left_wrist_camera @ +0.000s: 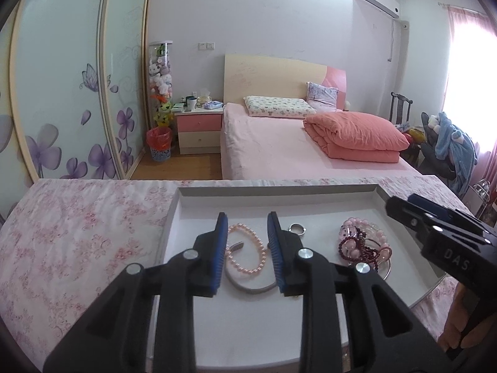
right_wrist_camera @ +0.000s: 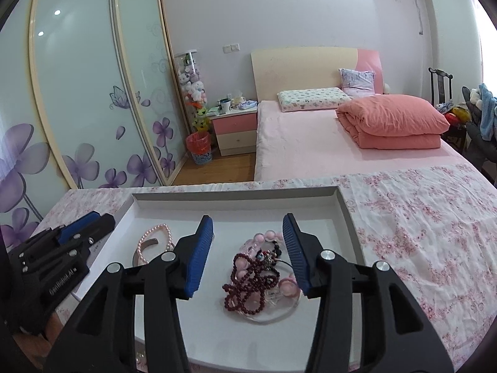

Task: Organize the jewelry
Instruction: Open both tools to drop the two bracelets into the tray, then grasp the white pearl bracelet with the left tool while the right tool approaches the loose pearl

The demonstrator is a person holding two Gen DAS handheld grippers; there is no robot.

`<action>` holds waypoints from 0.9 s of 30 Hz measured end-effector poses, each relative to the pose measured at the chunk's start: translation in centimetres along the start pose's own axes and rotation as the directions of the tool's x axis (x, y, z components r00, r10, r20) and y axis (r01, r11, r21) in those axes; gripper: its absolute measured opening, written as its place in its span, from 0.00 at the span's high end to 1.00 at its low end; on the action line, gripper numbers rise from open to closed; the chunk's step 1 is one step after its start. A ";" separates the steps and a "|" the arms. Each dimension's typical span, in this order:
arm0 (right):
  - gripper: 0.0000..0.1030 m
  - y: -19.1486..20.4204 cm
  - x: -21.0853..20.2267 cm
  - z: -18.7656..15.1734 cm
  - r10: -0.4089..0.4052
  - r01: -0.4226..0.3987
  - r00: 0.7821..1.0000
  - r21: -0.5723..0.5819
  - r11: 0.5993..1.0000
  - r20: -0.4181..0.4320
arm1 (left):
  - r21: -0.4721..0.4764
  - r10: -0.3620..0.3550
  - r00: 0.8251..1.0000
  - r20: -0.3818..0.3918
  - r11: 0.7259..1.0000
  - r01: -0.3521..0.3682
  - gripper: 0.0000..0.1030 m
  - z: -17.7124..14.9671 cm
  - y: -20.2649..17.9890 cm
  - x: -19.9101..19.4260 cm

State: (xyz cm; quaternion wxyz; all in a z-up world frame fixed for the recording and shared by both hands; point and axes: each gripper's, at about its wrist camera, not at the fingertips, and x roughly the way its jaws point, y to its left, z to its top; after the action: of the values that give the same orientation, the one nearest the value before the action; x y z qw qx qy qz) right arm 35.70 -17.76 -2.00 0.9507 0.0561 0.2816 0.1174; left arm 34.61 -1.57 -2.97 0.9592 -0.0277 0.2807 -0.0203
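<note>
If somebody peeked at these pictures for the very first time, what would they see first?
Probably the two big black claws with blue pads, the left claw and the right claw, both open and hanging over a white tray on a pink flowery cloth. Under the right one lies a tangle of dark red and pink bead bracelets; under the left, a pale pink pearl bracelet. Behind is a pink bed.

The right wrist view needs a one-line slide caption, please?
Open right gripper poised above tangled bead bracelets in a white tray, pearl strand alongside.
</note>
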 end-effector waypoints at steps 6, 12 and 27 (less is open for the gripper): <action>0.53 -0.2 -1.6 -1.1 0.000 0.000 1.000 -0.008 1.000 -0.015 | 0.012 -0.001 1.000 -0.011 1.000 0.001 0.71 -1.1 0.9 -2.0; 0.53 0.2 -3.5 -3.3 0.004 -0.006 0.998 -0.037 0.999 -0.055 | 0.019 -0.048 0.997 -0.058 0.999 0.049 0.71 -3.4 1.0 -4.4; 0.53 1.0 -8.1 -10.4 0.040 -0.063 0.973 -0.095 0.994 -0.226 | 0.063 -0.191 0.937 -0.292 0.974 0.218 0.72 -9.2 -2.2 -5.4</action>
State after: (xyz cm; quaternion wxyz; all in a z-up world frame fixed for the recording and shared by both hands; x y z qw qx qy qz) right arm 23.24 -18.41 -6.25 0.9112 0.0014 0.3791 0.1616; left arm 25.06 -3.90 -7.70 0.9019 -0.0081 0.4096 -0.1371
